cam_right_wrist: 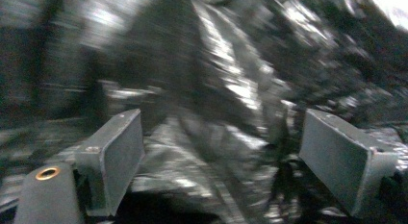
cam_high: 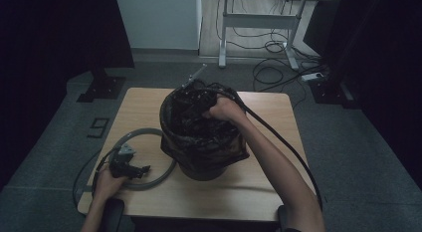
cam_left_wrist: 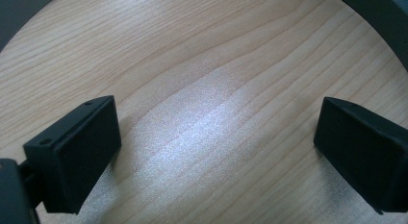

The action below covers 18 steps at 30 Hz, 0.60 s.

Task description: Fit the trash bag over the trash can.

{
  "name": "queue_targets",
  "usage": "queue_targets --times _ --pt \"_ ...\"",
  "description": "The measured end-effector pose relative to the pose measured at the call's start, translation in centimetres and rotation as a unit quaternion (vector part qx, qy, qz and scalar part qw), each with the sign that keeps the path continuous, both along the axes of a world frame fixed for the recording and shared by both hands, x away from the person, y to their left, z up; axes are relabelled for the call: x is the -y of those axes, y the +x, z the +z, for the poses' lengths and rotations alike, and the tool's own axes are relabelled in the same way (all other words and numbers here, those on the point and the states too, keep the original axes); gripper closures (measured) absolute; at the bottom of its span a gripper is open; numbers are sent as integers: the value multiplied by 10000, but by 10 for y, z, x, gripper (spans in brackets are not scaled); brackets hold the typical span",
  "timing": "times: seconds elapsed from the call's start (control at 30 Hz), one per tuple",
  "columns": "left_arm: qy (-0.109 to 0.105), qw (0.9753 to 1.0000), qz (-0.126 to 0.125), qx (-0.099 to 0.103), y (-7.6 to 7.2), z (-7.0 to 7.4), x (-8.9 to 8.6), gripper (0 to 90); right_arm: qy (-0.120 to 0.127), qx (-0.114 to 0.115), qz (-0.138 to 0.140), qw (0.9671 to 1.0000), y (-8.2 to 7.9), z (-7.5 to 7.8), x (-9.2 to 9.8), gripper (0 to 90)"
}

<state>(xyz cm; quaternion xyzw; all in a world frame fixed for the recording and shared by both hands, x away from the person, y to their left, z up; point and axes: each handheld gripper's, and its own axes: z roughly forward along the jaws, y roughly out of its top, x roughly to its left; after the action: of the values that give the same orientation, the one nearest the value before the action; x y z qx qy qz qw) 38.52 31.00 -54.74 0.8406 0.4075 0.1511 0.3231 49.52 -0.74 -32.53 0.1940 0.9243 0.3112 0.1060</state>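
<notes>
Two hand-held grippers are at work over a pale wooden desk (cam_high: 149, 105). The right hand-held gripper (cam_right_wrist: 219, 156) is plunged into the mouth of a black bin bag (cam_high: 199, 137) that lines a dark bin (cam_high: 201, 170) standing near the middle of the desk; in the high view the person's right hand (cam_high: 224, 110) sits at the bag's upper rim, with the cable trailing back along the forearm. In the right gripper view its jaws stand wide apart with crumpled, shiny black plastic between and behind them; the picture is blurred, so whether either jaw touches the plastic is hard to tell. The left hand-held gripper (cam_left_wrist: 216, 137) rests low at the desk's near left corner, jaws spread over bare wood, gripping nothing. A grey ring (cam_high: 166, 172) lies flat on the desk around it, just beside the bin.
</notes>
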Motion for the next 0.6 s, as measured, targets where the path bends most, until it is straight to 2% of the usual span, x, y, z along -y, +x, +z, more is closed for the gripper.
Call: queue_targets --times 0.07,0.1,0.17,0.33,0.4,0.6 --pt "0 10000 -1 0 0 0 0 19 -127 44 -85 9999 8 -8 0 151" --pt "1 10000 -1 -1 0 0 0 19 -210 -34 -94 9997 13 -12 -1 167" --pt "0 10000 -1 0 0 0 0 19 -293 -216 64 9993 18 -19 -1 155" --pt "2 10000 -1 1 0 0 0 19 -544 -226 139 9982 18 -29 -4 154" --pt "0 10000 0 0 0 0 0 19 -558 -182 165 9981 14 -25 -2 157" --pt "-1 10000 0 -1 0 0 0 19 -30 -20 225 9997 -13 11 9 148"
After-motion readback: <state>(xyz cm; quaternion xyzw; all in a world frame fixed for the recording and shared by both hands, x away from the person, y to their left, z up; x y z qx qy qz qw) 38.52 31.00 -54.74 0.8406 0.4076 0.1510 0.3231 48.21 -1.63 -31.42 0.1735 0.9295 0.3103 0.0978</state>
